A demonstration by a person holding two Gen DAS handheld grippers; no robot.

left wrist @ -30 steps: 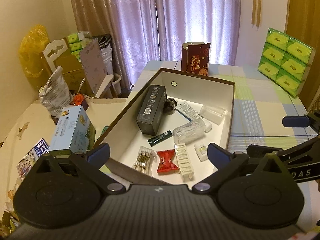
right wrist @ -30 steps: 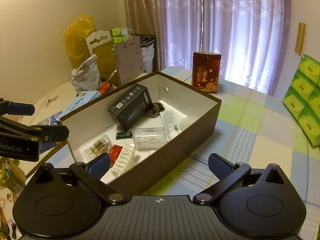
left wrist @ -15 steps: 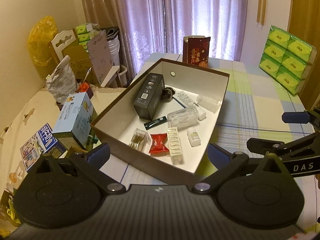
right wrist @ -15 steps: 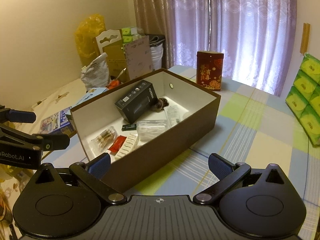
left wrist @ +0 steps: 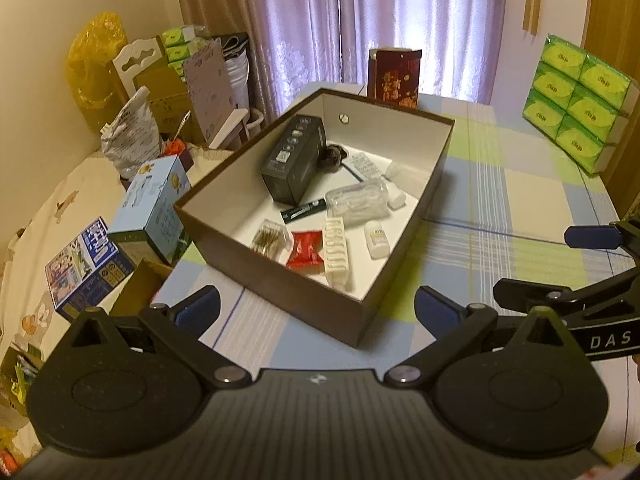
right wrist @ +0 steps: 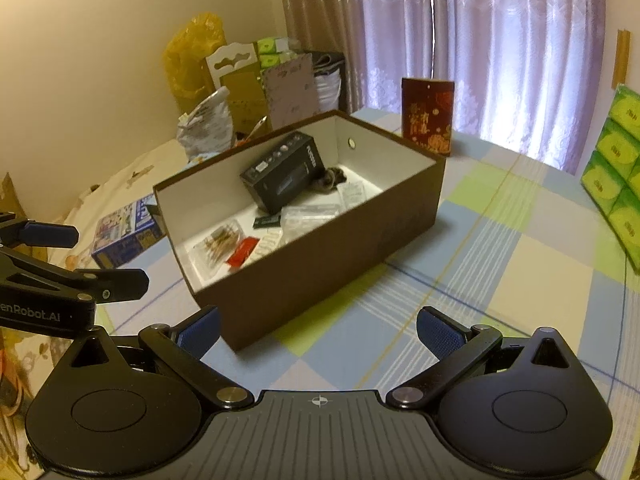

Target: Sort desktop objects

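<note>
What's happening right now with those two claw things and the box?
Left gripper open, empty. Right gripper open, empty. Brown box on the table, small items inside, untouched. Nothing between grippers and box.

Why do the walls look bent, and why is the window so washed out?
Both wrist views use fisheye lenses, so edges curve and corners go dark. Left wrist view: daylight blows out the curtain, and the brown box looks slightly motion-blurred. Right wrist view: same curtain glare, and the box contents look soft.
</note>
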